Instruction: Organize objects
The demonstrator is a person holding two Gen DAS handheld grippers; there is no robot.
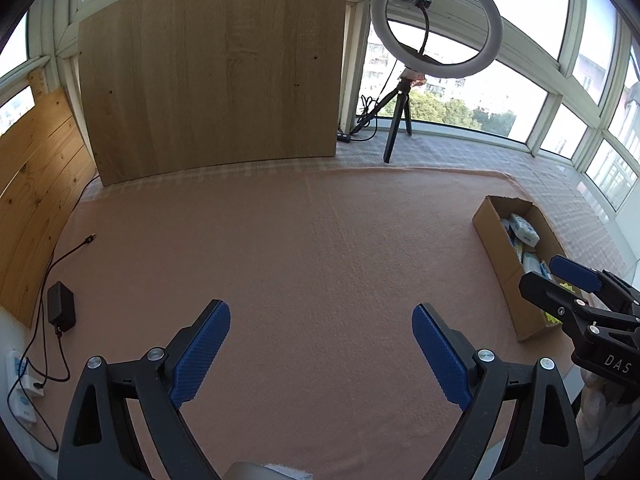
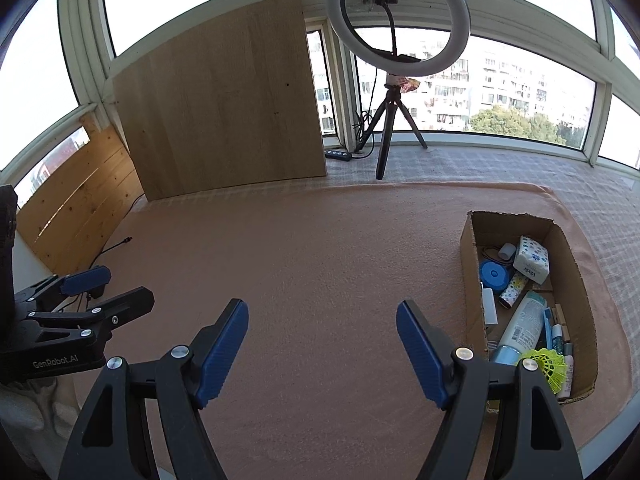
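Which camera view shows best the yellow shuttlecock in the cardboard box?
The right wrist view: the yellow shuttlecock lies in plain sight at the near end of the cardboard box. In the left wrist view the right gripper covers most of it; only yellow scraps show.

Windows: a curved band of white-framed panes wraps the room, with apartment blocks and trees outside.
Light: bright daylight; an unlit ring lamp stands on a black tripod.
Surface: a pink blanket over checked cloth.
Backdrop: a pale wooden board leans upright; knotty pine planks at left.
Corner: a black adapter and cable.
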